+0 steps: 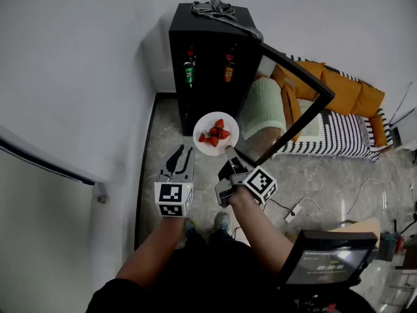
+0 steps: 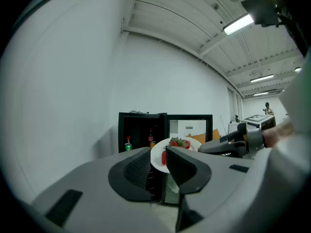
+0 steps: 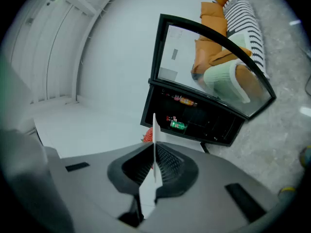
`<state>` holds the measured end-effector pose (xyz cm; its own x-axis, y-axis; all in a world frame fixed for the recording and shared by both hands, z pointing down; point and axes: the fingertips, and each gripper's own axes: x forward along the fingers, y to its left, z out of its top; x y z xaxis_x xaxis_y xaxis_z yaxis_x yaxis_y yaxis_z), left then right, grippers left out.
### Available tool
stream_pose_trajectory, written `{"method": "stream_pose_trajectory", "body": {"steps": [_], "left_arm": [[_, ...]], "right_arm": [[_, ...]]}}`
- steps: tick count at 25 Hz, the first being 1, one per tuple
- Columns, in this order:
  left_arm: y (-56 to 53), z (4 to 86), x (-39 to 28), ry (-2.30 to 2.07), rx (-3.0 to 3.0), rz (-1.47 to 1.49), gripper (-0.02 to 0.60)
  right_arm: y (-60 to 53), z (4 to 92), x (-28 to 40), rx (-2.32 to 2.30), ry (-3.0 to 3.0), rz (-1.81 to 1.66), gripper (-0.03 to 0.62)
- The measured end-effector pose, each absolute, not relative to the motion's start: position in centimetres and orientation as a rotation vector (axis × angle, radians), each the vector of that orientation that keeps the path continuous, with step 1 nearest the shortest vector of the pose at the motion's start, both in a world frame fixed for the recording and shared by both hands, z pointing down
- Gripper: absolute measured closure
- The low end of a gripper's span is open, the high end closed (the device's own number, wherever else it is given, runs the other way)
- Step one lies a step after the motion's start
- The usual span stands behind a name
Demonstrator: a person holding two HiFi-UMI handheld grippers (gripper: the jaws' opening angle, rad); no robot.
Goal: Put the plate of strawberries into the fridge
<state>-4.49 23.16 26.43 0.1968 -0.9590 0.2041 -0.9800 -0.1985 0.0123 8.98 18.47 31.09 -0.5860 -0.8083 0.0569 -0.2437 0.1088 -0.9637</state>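
A white plate (image 1: 210, 126) with several strawberries (image 1: 215, 134) hangs in the air in front of the black mini fridge (image 1: 202, 51). My right gripper (image 1: 229, 154) is shut on the plate's near rim. In the right gripper view the plate (image 3: 155, 125) stands edge-on between the pads, a strawberry (image 3: 147, 136) to its left. The fridge door (image 1: 296, 100) is swung open to the right. My left gripper (image 1: 182, 160) floats left of the plate, open and holding nothing. The left gripper view shows the plate (image 2: 192, 143) just past its fingers.
Bottles and a green can (image 1: 189, 74) stand on the fridge shelves. A white wall (image 1: 78, 77) runs close along the left. A striped sofa (image 1: 339, 132) with orange cushions (image 1: 345, 90) lies to the right behind the door. A cable (image 1: 293, 208) lies on the floor.
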Motion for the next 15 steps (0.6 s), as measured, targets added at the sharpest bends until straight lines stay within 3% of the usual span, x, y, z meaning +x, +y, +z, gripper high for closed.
{"method": "stream_pose_trajectory", "body": {"steps": [15], "left_arm": [[22.5, 26.4, 0.5, -1.855, 2.348, 0.25, 0.48]], "right_arm": [[18.5, 30.5, 13.2, -0.895, 1.731, -1.549, 0.579]]}}
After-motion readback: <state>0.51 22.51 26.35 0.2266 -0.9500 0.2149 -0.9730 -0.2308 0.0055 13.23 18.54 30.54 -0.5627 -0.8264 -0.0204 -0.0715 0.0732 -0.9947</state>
